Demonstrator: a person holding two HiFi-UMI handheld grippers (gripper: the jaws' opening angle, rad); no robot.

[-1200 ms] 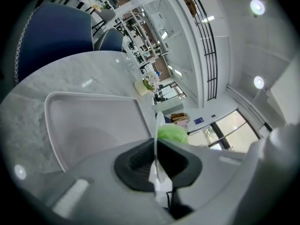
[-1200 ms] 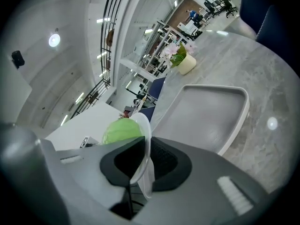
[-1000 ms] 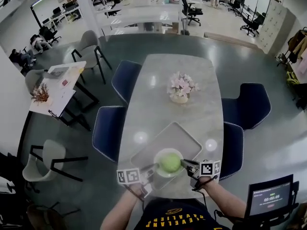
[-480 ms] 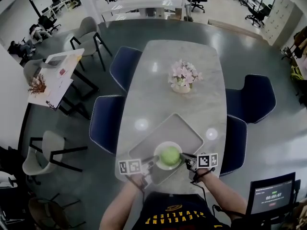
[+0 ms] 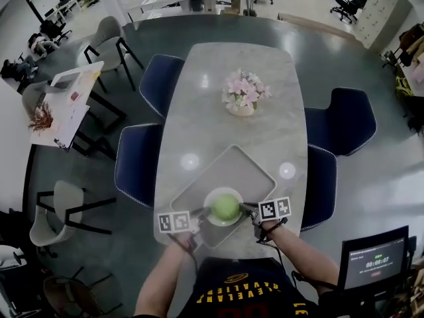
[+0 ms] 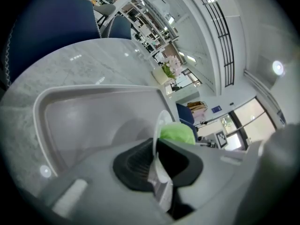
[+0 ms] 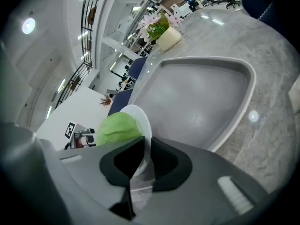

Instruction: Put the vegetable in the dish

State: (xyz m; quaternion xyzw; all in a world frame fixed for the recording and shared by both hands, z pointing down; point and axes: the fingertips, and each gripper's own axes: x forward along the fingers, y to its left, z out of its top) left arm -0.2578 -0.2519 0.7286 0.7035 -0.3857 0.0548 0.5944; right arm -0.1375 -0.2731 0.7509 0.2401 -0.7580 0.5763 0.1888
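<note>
A round green cabbage point(image 5: 226, 207) rests in a white dish point(image 5: 212, 218), held over the near end of a grey tray point(image 5: 232, 171). My left gripper point(image 5: 197, 214) is shut on the dish's left rim, my right gripper point(image 5: 247, 210) on its right rim. In the left gripper view the dish rim point(image 6: 159, 125) stands edge-on between the dark pads, with the cabbage point(image 6: 177, 133) behind it. The right gripper view shows the dish point(image 7: 140, 121) pinched the same way, the cabbage point(image 7: 117, 128) to its left.
The tray lies on a long marble table point(image 5: 225, 78). A pot of pink flowers point(image 5: 242, 95) stands at the table's middle. Blue chairs point(image 5: 136, 164) flank both sides. A small screen point(image 5: 374, 260) stands at my right.
The dish with the cabbage has stayed gripped on both sides. The head view has shifted, so the table and the dish sit slightly higher and further left in the picture.
</note>
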